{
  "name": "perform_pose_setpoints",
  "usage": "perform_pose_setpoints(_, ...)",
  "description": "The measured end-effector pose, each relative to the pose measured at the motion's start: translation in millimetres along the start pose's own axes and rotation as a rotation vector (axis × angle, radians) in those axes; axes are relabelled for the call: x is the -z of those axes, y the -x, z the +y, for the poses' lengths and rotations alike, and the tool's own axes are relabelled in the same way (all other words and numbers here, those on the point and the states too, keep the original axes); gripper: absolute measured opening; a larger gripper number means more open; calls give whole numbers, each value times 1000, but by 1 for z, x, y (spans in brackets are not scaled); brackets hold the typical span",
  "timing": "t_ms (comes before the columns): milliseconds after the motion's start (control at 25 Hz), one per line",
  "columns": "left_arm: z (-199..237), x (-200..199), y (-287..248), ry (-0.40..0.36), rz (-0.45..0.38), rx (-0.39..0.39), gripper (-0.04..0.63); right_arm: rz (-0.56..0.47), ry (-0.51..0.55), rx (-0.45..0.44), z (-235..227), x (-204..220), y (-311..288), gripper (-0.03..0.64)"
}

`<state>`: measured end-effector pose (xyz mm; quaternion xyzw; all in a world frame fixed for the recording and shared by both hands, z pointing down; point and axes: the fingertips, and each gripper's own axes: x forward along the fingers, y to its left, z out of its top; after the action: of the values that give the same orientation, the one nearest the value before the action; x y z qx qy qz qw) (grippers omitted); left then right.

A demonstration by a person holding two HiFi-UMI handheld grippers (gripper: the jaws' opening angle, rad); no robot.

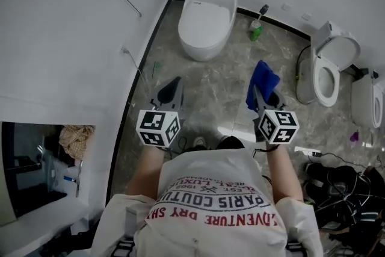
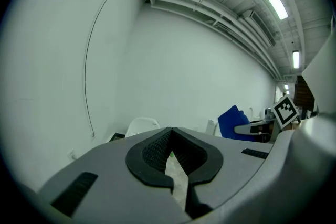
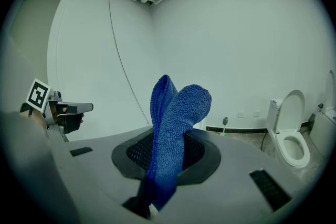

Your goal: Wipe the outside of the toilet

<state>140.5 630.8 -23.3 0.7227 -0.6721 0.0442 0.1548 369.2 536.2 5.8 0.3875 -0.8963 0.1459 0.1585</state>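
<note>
A white toilet with its lid down [image 1: 207,15] stands against the far wall, ahead of both grippers; in the left gripper view the toilet [image 2: 142,126] shows low at the centre. My right gripper [image 1: 260,93] is shut on a blue cloth [image 1: 263,77], which sticks up from its jaws [image 3: 176,113] in the right gripper view. My left gripper [image 1: 173,86] is held level beside it, shut with nothing in it [image 2: 171,136]. Both hang above the marble floor, short of the toilet. The blue cloth [image 2: 233,122] also shows at the right of the left gripper view.
A second toilet with its seat up [image 1: 328,69] stands at the right, and a third [image 1: 376,102] is at the frame edge. A green bottle [image 1: 256,30] sits by the far wall. Tangled cables [image 1: 343,183] lie at the lower right. A white wall [image 1: 66,39] closes the left.
</note>
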Motion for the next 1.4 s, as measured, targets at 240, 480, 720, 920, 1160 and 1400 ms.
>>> perform_pose_setpoints(240,31,0,-77,39,41,-32,6,30,-11,-2,-54,-18,-73,75)
perform_pose_setpoints(480,56,-28,-175,43,37,-116,6,51,-13,-69,-119,-51,-168,75)
perform_pose_setpoints(720,77,-57,-275,78,35,-198,6,122,5,-143,-177,-82,-259,75)
perform_pose_setpoints(920,92,-64,-345,62,73,-203,6,172,3,-150,-220,-101,-327,75)
perform_pose_setpoints(1160,145,-60,-426,110,132,-196,6,195,-10,-123,-252,-127,-418,75)
perform_pose_setpoints(1400,211,-84,-516,145,149,-154,6,238,-25,-63,-280,-151,-513,75)
